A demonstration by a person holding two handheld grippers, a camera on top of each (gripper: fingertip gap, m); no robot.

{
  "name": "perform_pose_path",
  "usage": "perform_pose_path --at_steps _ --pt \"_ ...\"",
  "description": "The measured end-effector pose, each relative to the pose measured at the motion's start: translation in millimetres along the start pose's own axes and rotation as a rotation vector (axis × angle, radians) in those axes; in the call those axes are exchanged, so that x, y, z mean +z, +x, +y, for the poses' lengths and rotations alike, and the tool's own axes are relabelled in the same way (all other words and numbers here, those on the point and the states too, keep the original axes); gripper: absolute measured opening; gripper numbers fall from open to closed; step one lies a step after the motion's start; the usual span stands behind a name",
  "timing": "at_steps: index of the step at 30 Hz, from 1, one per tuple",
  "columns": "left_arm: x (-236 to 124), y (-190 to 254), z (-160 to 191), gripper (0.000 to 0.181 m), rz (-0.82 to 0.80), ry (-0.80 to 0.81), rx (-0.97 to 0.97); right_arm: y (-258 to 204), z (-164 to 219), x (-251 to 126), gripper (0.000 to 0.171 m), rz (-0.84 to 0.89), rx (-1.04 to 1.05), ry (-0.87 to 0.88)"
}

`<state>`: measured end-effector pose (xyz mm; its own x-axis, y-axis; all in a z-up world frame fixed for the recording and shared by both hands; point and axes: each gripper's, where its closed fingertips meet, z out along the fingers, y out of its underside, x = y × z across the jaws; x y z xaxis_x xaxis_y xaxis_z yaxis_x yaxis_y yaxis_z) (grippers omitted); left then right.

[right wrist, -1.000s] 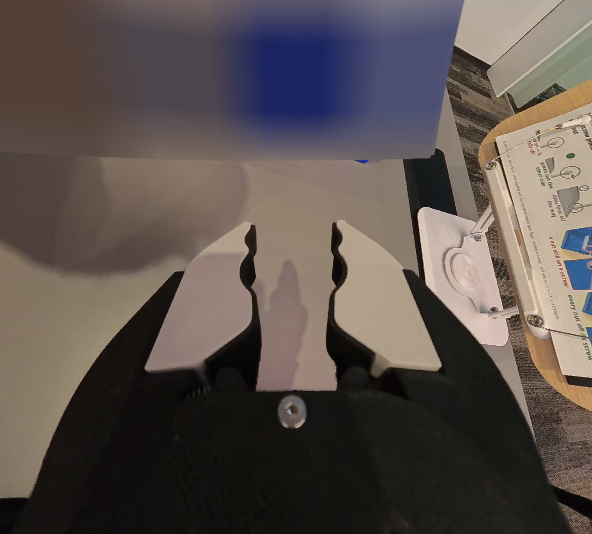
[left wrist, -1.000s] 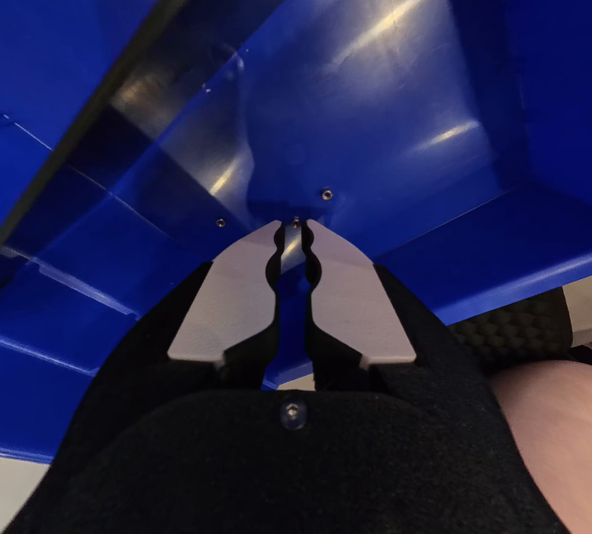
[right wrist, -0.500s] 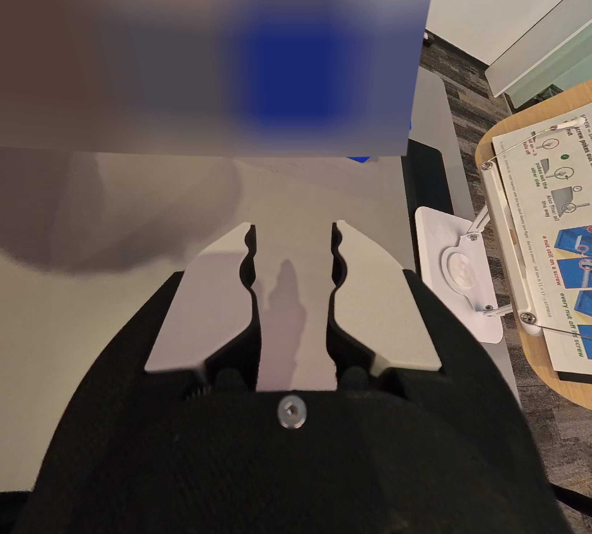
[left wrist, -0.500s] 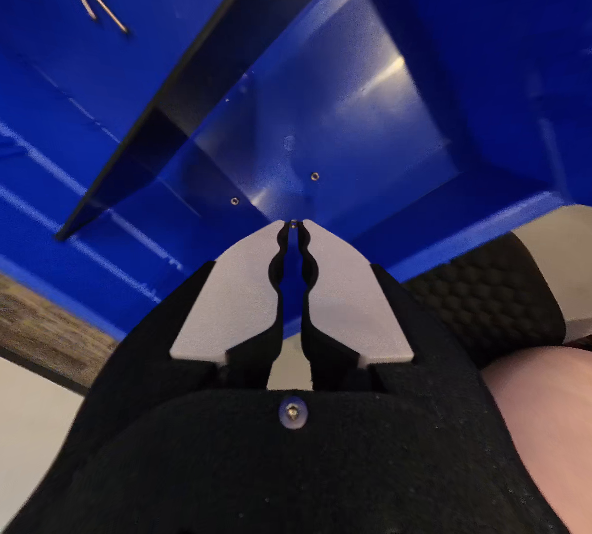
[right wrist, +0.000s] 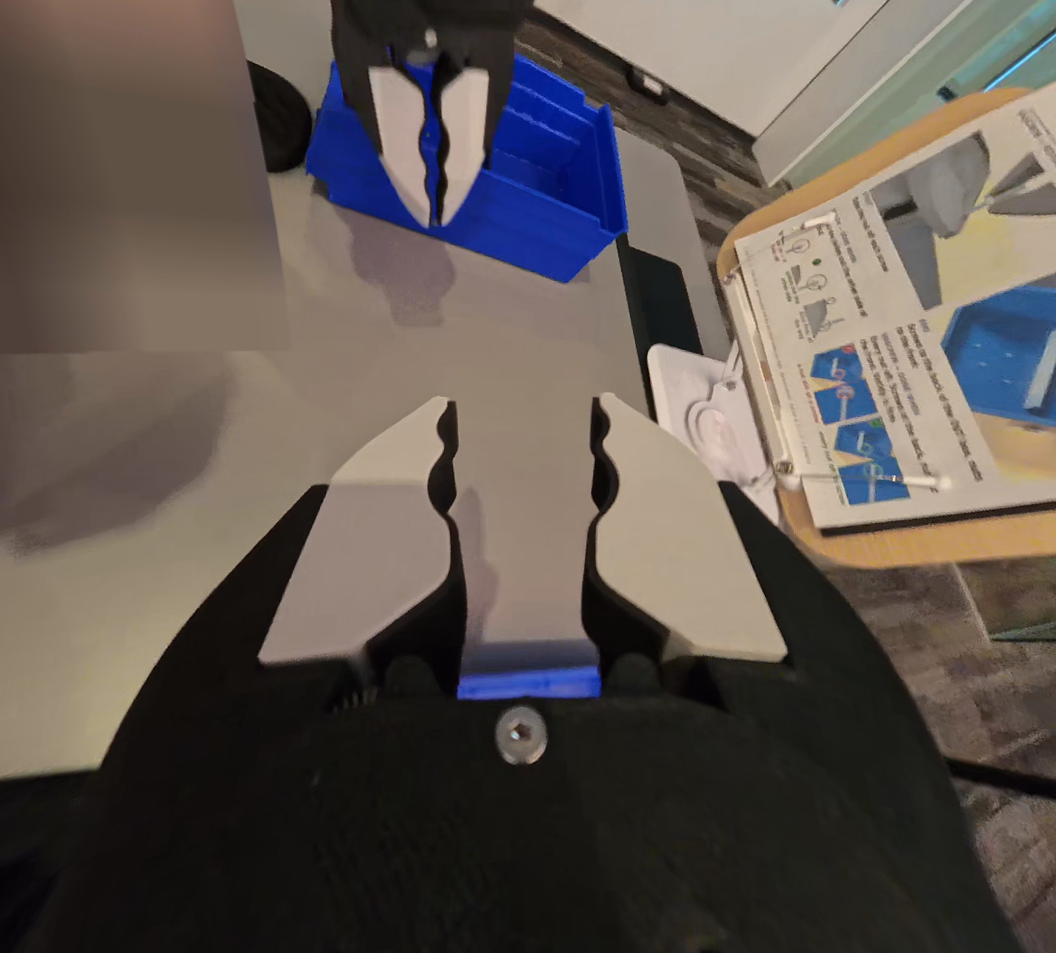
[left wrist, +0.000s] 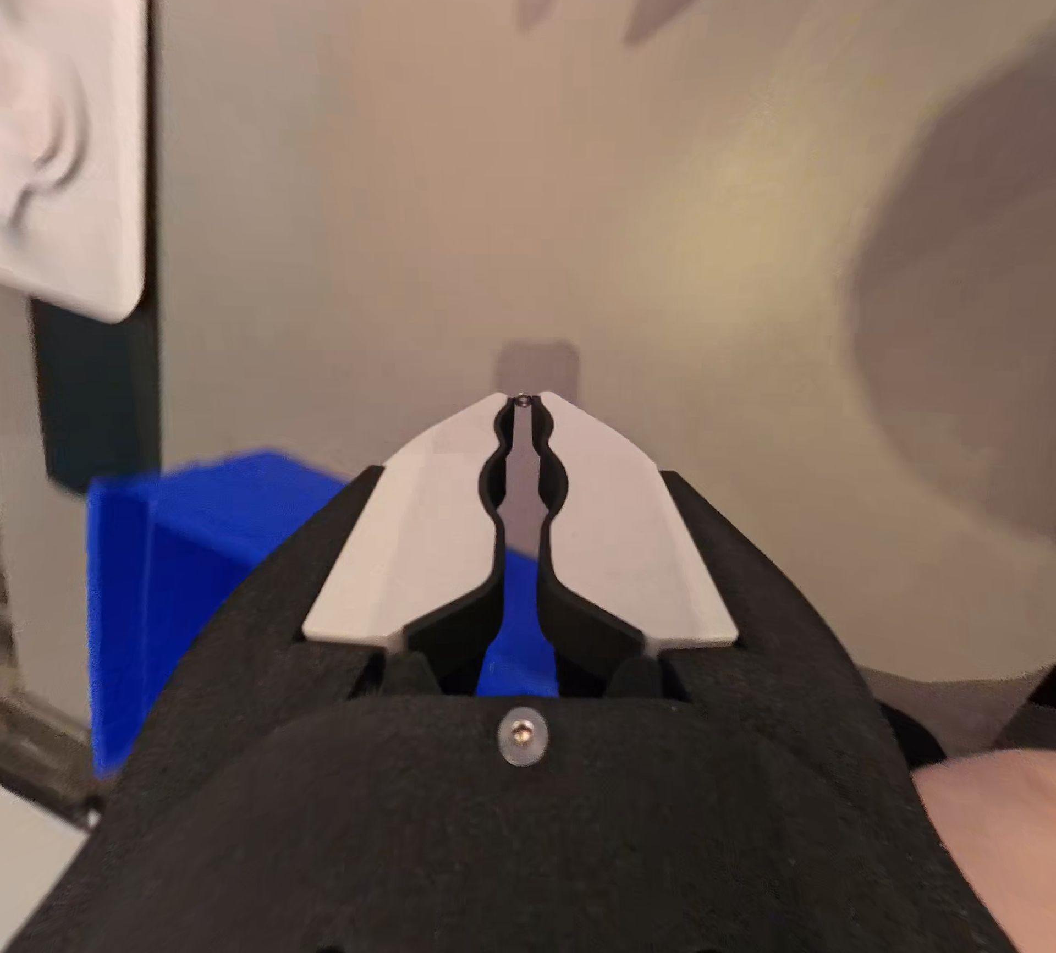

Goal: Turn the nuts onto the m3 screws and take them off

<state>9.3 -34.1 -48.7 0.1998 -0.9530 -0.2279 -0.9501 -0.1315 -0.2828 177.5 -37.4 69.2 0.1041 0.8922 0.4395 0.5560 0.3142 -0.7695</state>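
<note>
My left gripper (left wrist: 524,400) is shut on a tiny dark nut (left wrist: 522,400) pinched at its very tips, held above the bare grey table (left wrist: 628,183). In the right wrist view the left gripper (right wrist: 434,223) hangs tips-down in front of a blue bin (right wrist: 537,194) at the table's far side. A blue bin (left wrist: 188,543) also shows low on the left in the left wrist view. My right gripper (right wrist: 523,411) is open and empty over the grey table (right wrist: 514,331). No screws are visible.
A white flat stand (right wrist: 703,417) lies at the table's right edge, also blurred at upper left in the left wrist view (left wrist: 63,125). A printed instruction sheet (right wrist: 914,325) rests on a round wooden side table (right wrist: 914,548) to the right. A blue edge (right wrist: 528,683) shows beneath my right gripper. Across from one pair of fingers to the other is roughly 20 cm.
My left gripper has pulled out of the blue bin with the nut in its tips and now hangs over the open table. The right gripper has tilted, bringing the bin into view.
</note>
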Motion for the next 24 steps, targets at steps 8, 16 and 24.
perform_pose_path --at_steps 8,16,24 --pt "96 27 -62 0.005 0.178 -0.158 0.086 -12 17 -52 0.045 0.002 0.029 -0.062" --pt "127 29 -65 0.005 0.156 -0.250 0.095 -28 19 -59 0.045 -0.060 0.004 -0.078" --pt "132 34 -67 0.006 0.167 -0.283 0.107 -28 24 -63 0.043 -0.065 0.011 -0.084"
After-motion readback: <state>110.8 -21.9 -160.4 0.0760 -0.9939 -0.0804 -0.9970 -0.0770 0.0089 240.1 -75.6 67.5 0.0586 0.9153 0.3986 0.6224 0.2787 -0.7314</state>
